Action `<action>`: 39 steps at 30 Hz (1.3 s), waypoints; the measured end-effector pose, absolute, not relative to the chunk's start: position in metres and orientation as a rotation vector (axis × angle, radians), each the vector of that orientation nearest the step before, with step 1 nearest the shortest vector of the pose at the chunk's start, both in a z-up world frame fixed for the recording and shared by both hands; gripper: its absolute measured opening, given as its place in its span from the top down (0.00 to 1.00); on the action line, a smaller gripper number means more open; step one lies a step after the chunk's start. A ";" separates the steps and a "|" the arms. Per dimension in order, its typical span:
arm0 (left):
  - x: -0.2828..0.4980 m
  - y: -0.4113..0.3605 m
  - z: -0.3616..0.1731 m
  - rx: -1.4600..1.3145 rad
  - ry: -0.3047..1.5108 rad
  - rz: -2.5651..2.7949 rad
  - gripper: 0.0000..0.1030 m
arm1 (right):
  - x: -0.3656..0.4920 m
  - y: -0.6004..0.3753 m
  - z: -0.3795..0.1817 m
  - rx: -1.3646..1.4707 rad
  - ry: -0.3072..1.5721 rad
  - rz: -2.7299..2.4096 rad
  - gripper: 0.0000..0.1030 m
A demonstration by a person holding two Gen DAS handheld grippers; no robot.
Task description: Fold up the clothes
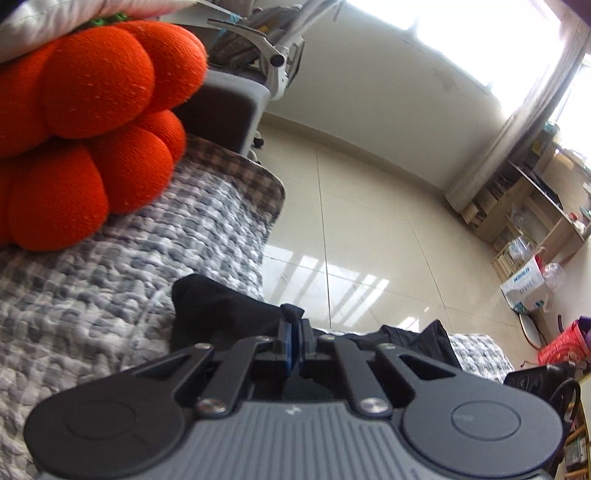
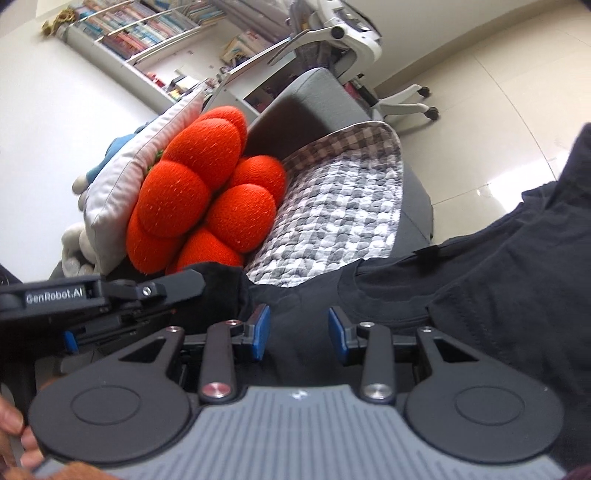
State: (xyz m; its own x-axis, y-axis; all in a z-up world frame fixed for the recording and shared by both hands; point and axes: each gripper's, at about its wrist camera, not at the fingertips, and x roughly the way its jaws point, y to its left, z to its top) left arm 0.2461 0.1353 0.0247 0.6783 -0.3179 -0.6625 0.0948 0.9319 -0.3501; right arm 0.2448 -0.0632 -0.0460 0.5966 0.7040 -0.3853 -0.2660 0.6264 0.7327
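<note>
A black T-shirt [image 2: 480, 288] lies across the grey checked quilt [image 2: 343, 206] on a sofa. In the left wrist view my left gripper [image 1: 294, 341] is shut on an edge of the black shirt [image 1: 221, 314], with cloth bunched at its blue pads. In the right wrist view my right gripper [image 2: 299, 334] is open, its blue pads apart just over the shirt near the collar. The left gripper's body [image 2: 110, 295] shows at the left of that view, next to the shirt.
A large orange flower-shaped cushion [image 2: 207, 192] leans on white pillows [image 2: 122, 192] at the sofa's end. A white office chair [image 2: 354, 48] and bookshelves [image 2: 140, 33] stand behind. Tiled floor [image 1: 369, 229], wooden shelves [image 1: 535, 206] and a red basket [image 1: 565, 343] lie beyond.
</note>
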 end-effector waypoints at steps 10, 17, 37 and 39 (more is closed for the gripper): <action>0.239 0.142 0.026 -0.336 0.769 -0.312 0.90 | 0.248 -0.075 -0.052 0.727 0.740 0.576 0.61; 0.242 0.175 0.008 -0.241 0.698 -0.155 0.90 | 0.249 -0.064 -0.054 0.679 0.728 0.597 0.61; 0.295 0.195 -0.049 -0.332 0.743 -0.130 0.96 | 0.252 -0.048 -0.044 0.553 0.661 0.570 0.97; 0.305 0.190 -0.056 -0.309 0.767 -0.103 0.96 | 0.256 -0.048 -0.049 0.551 0.710 0.543 0.97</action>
State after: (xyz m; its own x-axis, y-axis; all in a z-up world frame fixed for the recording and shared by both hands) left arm 0.3047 0.1896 -0.0565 0.7178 -0.2033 -0.6660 -0.0202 0.9500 -0.3117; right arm 0.2556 -0.0479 -0.0493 0.6361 0.6269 -0.4498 -0.2702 0.7270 0.6312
